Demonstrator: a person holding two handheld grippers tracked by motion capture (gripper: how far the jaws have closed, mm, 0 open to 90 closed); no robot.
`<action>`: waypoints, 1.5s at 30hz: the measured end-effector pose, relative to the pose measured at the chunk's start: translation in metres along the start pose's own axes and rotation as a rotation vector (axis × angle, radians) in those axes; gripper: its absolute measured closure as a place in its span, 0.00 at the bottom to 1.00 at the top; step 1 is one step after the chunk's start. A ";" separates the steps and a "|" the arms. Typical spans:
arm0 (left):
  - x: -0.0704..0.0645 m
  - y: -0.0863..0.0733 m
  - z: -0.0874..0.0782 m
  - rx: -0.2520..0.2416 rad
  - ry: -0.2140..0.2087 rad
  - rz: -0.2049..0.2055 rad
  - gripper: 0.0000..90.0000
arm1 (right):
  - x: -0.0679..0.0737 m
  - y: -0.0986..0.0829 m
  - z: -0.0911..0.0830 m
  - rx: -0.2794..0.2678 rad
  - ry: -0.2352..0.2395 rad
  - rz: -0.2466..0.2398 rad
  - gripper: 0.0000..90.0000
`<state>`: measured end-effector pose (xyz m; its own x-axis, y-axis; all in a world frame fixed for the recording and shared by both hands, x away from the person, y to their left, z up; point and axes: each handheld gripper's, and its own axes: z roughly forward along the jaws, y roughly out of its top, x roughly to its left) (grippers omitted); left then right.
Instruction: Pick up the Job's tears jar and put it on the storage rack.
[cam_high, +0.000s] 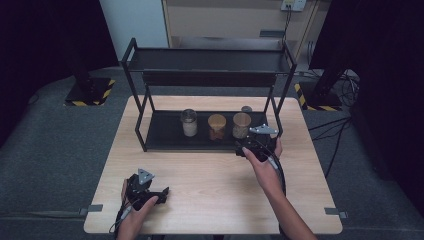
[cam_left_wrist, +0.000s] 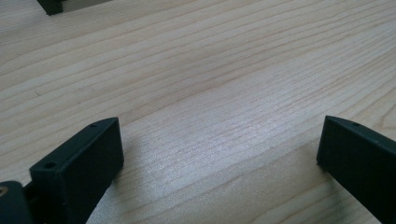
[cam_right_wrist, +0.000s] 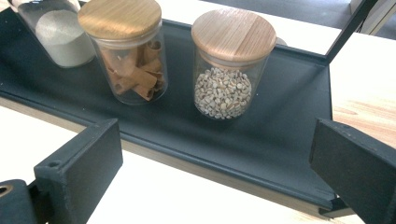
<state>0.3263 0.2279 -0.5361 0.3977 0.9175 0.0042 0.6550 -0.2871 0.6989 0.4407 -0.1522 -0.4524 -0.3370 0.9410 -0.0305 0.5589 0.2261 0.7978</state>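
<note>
Right gripper view: white-powder jar (cam_right_wrist: 60, 29) cropped

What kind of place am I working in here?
Probably a lab or recording room rather than a kitchen: one wooden table on grey carpet, dark curtains around it, hazard-striped stand bases, and a black rack of jars.

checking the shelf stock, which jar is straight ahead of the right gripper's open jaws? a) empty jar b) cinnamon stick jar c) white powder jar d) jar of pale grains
d: in the right gripper view the jar of pale grains stands between the open jaws of the right gripper, on the lower shelf.
</note>
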 end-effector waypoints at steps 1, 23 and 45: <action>0.000 0.000 0.000 0.000 0.000 0.000 0.00 | 0.000 0.000 0.000 0.001 -0.001 0.000 0.03; 0.000 0.000 0.000 0.000 0.000 0.000 0.00 | -0.007 -0.015 -0.008 -0.004 0.005 0.002 0.03; 0.000 0.000 0.000 0.000 0.000 0.000 0.00 | -0.014 -0.036 -0.017 -0.002 0.010 0.010 0.03</action>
<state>0.3263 0.2278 -0.5361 0.3976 0.9175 0.0043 0.6549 -0.2871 0.6990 0.4125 -0.1781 -0.4702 -0.3388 0.9407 -0.0162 0.5610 0.2159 0.7992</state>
